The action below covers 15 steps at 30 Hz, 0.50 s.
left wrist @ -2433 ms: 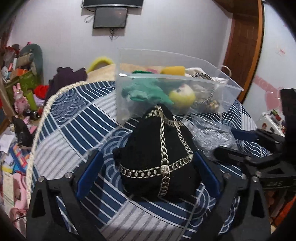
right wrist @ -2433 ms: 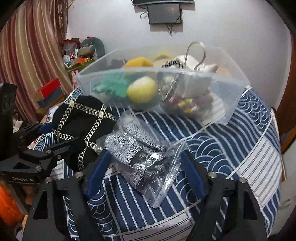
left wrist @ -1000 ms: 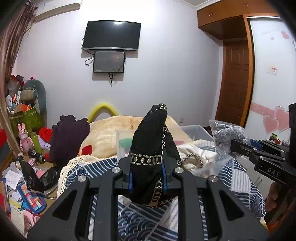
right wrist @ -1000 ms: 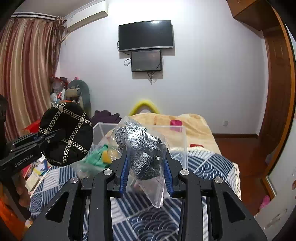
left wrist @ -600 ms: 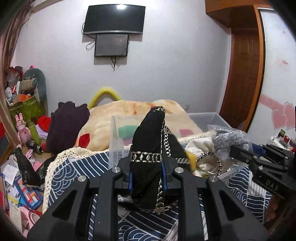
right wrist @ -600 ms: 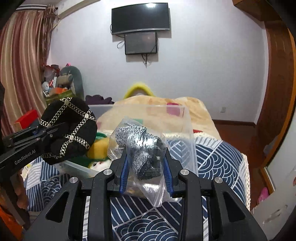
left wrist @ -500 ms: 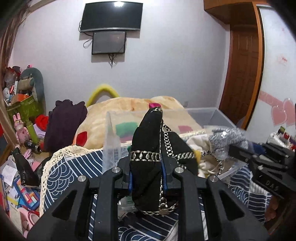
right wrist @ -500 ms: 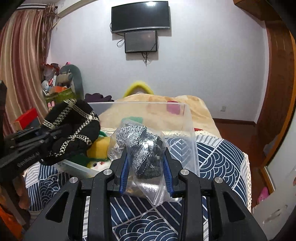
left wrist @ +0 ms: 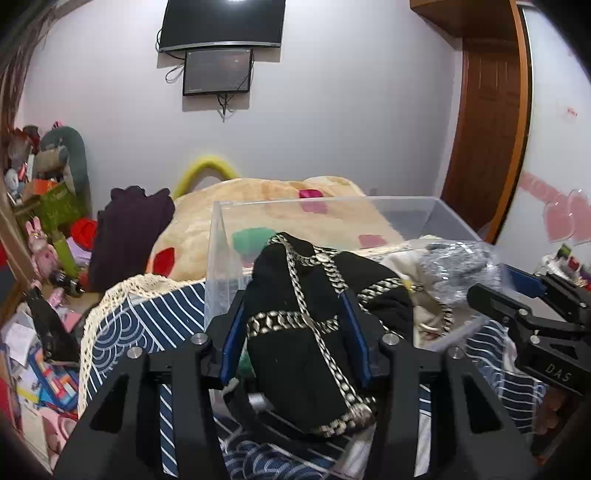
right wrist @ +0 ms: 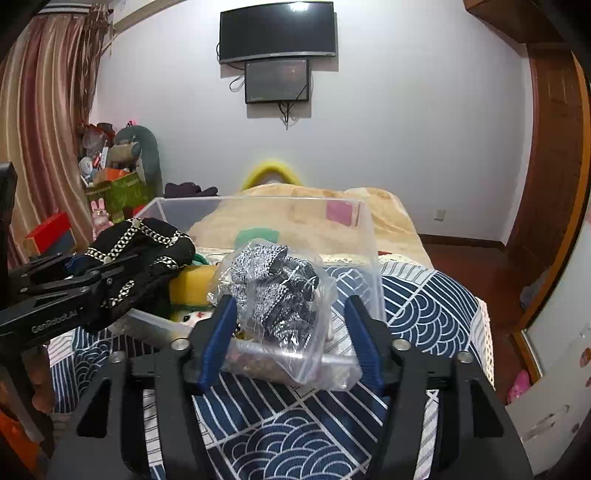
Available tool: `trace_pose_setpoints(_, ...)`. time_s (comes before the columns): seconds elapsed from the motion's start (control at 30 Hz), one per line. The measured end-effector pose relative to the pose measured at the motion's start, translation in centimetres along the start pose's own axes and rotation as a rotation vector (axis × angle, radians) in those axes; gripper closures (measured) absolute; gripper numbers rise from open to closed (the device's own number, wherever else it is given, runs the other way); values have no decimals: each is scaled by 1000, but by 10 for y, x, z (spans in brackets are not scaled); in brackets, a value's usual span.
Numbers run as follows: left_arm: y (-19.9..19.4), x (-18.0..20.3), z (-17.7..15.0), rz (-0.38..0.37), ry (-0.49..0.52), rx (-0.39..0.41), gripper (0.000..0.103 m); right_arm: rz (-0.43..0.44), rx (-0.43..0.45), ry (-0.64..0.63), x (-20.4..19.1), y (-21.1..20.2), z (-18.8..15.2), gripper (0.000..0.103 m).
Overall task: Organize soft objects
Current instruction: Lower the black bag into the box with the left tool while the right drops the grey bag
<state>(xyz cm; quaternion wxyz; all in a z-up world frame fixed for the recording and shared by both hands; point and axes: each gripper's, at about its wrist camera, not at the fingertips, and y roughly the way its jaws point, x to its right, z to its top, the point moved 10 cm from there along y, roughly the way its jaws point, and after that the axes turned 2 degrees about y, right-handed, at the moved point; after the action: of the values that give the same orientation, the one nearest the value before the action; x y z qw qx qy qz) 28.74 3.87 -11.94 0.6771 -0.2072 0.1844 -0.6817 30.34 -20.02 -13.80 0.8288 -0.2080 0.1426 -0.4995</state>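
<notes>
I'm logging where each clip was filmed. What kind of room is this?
Most likely a bedroom in a home: a bed with a beige blanket, a wall-mounted TV, and plush toys piled in the corner.

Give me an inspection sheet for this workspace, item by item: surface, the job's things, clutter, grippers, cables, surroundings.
Surface: bed with a blue wave-pattern cover, lace-edged.
Job's things: black chain-trimmed hat and bagged grey knit both over the near edge of the clear bin; yellow plush inside.
Clutter: toys and boxes piled at the far left, litter on the floor.
Grippers: left gripper open around the hat; right gripper open around the bag.
Cables: loose leads under the wall screens.
Surroundings: striped curtain, wooden door, beige blanket.
</notes>
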Motion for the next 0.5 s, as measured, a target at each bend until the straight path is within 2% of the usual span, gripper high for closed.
trace_pose_setpoints(0.07, -7, 1, -1, -24, -16, 4, 46, 0, 12, -3, 1, -7, 1, 44)
trace_pose_setpoints(0.23, -32, 5, -2, -18, -3, 42, 37, 8, 64, 5, 4, -33, 6, 43)
trace_pose_setpoints(0.4, -68, 11, 3, -37, -4, 112, 34, 30, 151, 2, -3, -69, 18, 37)
trace_pose_setpoints(0.5, -90, 17, 10, -40, 10, 159, 26, 46, 200, -5, -9, -89, 25, 30)
